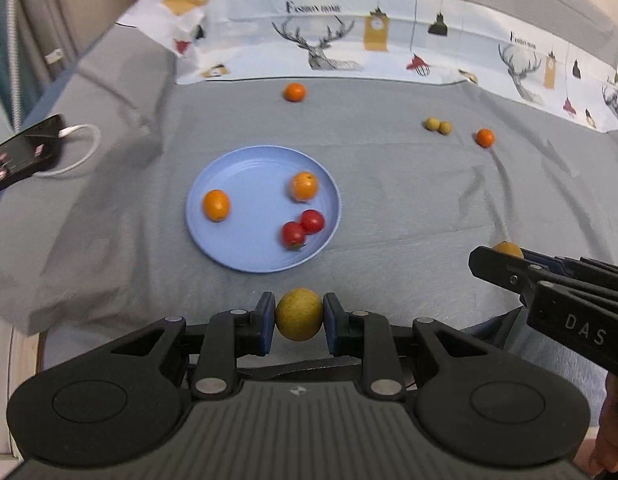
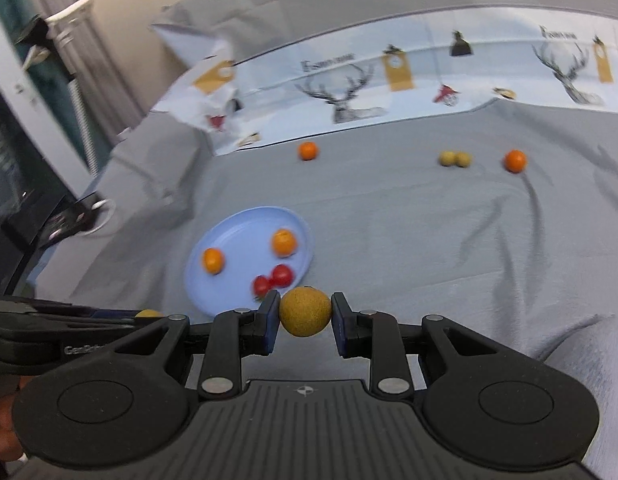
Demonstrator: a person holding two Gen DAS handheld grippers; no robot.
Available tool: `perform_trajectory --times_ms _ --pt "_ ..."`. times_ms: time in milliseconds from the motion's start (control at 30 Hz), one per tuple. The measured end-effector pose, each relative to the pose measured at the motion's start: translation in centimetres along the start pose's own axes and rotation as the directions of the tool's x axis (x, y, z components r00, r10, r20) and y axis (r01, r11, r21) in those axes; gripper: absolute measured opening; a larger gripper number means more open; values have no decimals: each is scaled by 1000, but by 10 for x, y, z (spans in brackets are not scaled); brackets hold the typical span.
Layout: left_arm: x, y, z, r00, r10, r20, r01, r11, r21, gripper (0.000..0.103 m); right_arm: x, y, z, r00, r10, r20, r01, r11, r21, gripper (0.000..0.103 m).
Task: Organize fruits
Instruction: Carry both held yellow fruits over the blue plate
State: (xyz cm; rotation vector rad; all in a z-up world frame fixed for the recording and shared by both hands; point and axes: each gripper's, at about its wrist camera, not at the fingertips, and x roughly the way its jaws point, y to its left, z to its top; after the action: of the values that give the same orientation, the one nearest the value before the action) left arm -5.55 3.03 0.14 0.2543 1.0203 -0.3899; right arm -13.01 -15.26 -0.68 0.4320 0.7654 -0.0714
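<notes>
I have a yellow-green fruit (image 1: pixel 299 314) pinched in my left gripper (image 1: pixel 299 316) and another (image 2: pixel 305 311) in my right gripper (image 2: pixel 305 314), both just short of the blue plate (image 1: pixel 229 256). It holds two oranges and two tomatoes; two oranges and two small yellow fruits (image 1: pixel 438 125) lie loose beyond.

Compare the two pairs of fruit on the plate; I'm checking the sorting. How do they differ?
The two red tomatoes touch each other near the blue plate's right edge; the two orange fruits lie apart. The tomatoes look smaller and glossier. All four are round and rest inside the plate.
</notes>
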Motion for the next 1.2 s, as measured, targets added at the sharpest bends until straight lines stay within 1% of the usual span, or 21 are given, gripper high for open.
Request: perform_trajectory --times_ms 233,500,633,900,1200 --pt "-25 19 -21 999 -5 43 7 998 -54 28 -25 39 -11 999 16 32 -12 995 -100 29" --pt "-44 26 -34 996 -16 84 23 996 -84 28 -44 65 -17 998 23 65 -11 984 -179 29" --pt "-48 28 -36 995 -20 96 28 996 -88 28 -50 71 -20 997 24 72 -9 980 -201 29" --pt "-51 31 -38 994 -15 110 25 995 -93 28 -52 75 -21 997 22 76 -5 978 -210 29" --pt "-45 31 -36 996 -16 89 25 995 -95 28 -47 73 -19 998 25 61 -12 977 -214 29"
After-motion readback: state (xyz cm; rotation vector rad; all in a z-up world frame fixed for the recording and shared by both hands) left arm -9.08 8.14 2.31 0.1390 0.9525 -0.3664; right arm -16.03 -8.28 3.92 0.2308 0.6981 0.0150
